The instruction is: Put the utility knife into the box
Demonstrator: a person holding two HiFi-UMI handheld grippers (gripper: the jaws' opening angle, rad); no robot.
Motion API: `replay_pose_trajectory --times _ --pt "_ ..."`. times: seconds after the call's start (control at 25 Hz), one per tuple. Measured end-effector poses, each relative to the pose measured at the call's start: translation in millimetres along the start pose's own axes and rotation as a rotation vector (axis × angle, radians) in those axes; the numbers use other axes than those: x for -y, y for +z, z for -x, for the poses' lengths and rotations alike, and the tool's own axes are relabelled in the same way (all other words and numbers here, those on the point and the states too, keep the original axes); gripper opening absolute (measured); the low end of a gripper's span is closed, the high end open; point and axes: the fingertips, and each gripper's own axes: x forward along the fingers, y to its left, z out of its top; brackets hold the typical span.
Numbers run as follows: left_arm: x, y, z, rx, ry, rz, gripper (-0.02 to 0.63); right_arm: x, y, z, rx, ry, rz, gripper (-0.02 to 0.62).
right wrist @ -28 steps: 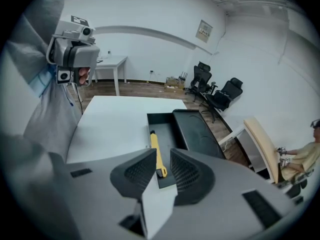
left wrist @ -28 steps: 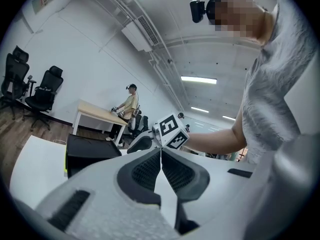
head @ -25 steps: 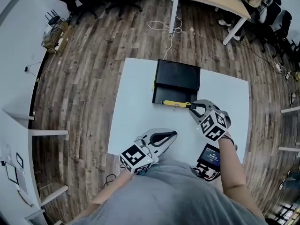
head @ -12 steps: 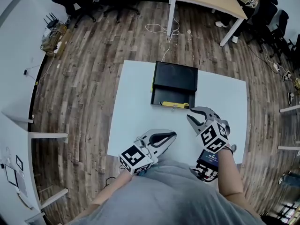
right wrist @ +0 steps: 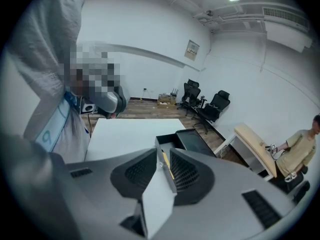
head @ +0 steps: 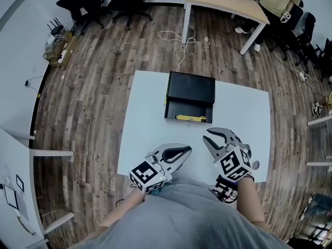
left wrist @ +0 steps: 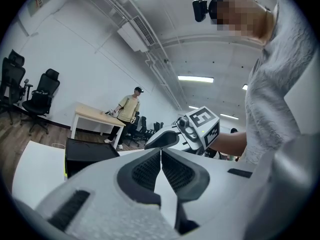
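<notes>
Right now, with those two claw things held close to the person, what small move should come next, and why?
Probably just lower the right gripper to rest beside the left gripper. The yellow utility knife already lies inside the black box, the right jaws are apart and empty, and the left jaws are together, so nothing seems left to carry.

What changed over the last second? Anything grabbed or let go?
The right gripper pulled back toward the person. A second ago its tips were at the end of the utility knife; now they are clear of it, jaws apart and empty. The knife stayed lying in the front of the box. The left gripper stayed shut over the near part of the table.
</notes>
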Motion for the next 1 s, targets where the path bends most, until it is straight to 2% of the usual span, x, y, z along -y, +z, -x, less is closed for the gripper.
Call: replay_pose_trajectory --times 0.52,0.84,1.0 --pt "-2 3 3 -0.001 0.006 -0.009 0.018 -27 24 23 0.118 -0.012 -0.085 0.080" --pt "-2 0 6 -0.003 0.013 -0.012 0.018 -43 30 30 0.139 -0.003 -0.095 0.077" --pt "-1 0 4 -0.004 0.014 -0.015 0.018 -43 30 34 0.151 -0.009 -0.106 0.051"
